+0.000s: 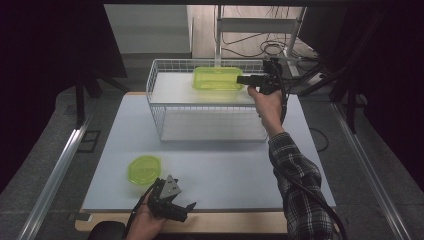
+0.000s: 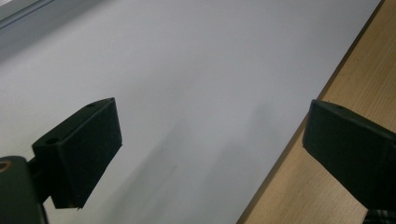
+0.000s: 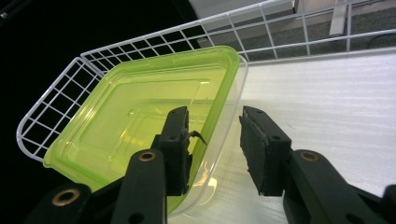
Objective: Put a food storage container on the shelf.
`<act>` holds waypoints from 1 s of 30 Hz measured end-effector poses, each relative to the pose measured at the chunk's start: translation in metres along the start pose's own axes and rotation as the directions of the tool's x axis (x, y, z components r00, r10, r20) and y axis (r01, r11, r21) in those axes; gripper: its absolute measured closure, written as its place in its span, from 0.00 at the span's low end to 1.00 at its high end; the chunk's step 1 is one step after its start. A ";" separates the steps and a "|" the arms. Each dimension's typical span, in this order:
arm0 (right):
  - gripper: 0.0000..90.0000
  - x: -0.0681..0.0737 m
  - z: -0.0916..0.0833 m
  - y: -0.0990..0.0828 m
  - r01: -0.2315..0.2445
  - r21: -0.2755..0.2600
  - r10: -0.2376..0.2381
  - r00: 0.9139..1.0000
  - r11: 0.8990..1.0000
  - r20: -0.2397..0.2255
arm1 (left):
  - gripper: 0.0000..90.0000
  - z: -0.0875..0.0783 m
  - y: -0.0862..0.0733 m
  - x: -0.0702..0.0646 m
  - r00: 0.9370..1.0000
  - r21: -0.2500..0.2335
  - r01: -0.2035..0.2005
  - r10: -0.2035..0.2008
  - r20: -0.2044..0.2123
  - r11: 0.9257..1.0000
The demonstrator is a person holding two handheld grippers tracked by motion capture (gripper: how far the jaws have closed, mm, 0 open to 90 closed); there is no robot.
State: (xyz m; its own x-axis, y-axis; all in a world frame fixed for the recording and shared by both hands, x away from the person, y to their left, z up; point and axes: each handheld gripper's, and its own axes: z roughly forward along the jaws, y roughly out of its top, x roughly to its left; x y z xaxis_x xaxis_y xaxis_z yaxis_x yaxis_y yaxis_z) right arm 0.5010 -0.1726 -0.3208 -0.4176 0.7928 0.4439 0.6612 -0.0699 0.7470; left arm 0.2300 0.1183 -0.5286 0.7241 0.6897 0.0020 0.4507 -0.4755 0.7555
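On the wire rack's (image 1: 165,82) top shelf, the right claw (image 3: 214,140) straddles the green container's (image 3: 140,116) rim, jaws parted, apparently not pinching. Near the table (image 1: 220,165) edge, the left claw (image 2: 210,149) is spread, empty.

right gripper (image 3: 214,144) over a green box (image 3: 135,121) that sits in a white wire basket (image 3: 140,49), on the basket's pale floor (image 3: 327,107). jaws part open and astride the box's near rim: one jaw inside over the green bottom, the other outside over the floor, the clear wall between them with a gap on the outer side; contact on the inner side can't be told. box sits close to the basket's wire corner, dark ground beyond the wire.
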 end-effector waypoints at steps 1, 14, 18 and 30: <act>0.66 0.000 0.000 0.000 0.003 0.000 -0.003 1.000 1.000 0.002 | 0.05 0.000 0.000 0.000 1.000 0.000 0.000 0.000 -0.001 1.000; 0.44 0.012 -0.023 -0.005 0.140 -0.006 -0.140 0.989 0.990 -0.040 | 0.06 -0.003 -0.001 0.004 1.000 -0.021 0.022 -0.022 0.000 1.000; 0.42 0.015 -0.029 -0.012 0.179 -0.002 -0.179 0.983 0.984 -0.050 | 0.06 -0.003 -0.001 0.002 1.000 -0.019 0.017 -0.017 -0.008 1.000; 0.31 0.017 -0.043 -0.036 0.249 0.012 -0.247 0.966 0.968 -0.077 | 0.06 -0.004 -0.003 0.004 1.000 -0.043 0.016 -0.016 0.000 0.999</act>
State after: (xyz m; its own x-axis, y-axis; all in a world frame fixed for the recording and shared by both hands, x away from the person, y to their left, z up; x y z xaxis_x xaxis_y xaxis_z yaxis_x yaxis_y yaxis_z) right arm 0.4433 -0.1829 -0.3186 -0.6152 0.7362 0.2821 0.5437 0.1370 0.8280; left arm 0.2297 0.1246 -0.5280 0.7167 0.6973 -0.0099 0.4396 -0.4408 0.7826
